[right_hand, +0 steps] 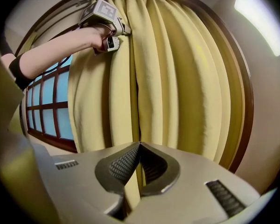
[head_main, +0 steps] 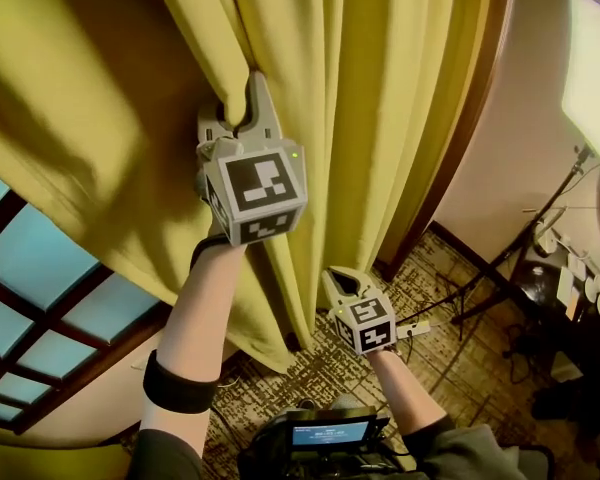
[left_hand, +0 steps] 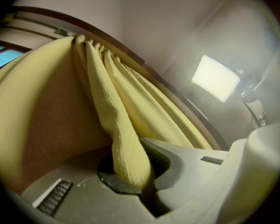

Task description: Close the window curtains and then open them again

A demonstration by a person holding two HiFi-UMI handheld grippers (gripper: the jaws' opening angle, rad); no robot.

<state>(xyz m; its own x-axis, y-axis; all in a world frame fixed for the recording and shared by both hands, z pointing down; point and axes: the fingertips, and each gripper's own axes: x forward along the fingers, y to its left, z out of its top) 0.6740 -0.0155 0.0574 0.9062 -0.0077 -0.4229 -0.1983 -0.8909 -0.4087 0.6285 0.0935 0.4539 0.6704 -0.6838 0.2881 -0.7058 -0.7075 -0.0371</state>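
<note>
Window (head_main: 40,318) at left, panes uncovered. Left gripper (head_main: 248,106) high up, fingers (left_hand: 177,164) clamped shut on one fold of curtain (head_main: 380,88), which runs up from the pinch to the rail. Curtain hangs bunched from centre to right frame. Right gripper (right_hand: 139,146) lower, just right of left, fingers closed; thin strip of curtain edge appears pinched between them.

Step judged: dragging curtain along rail. Pull level, not down, to spare hooks. Move both grips together. Keep the pinch deep so the fold doesn't slip.
</note>
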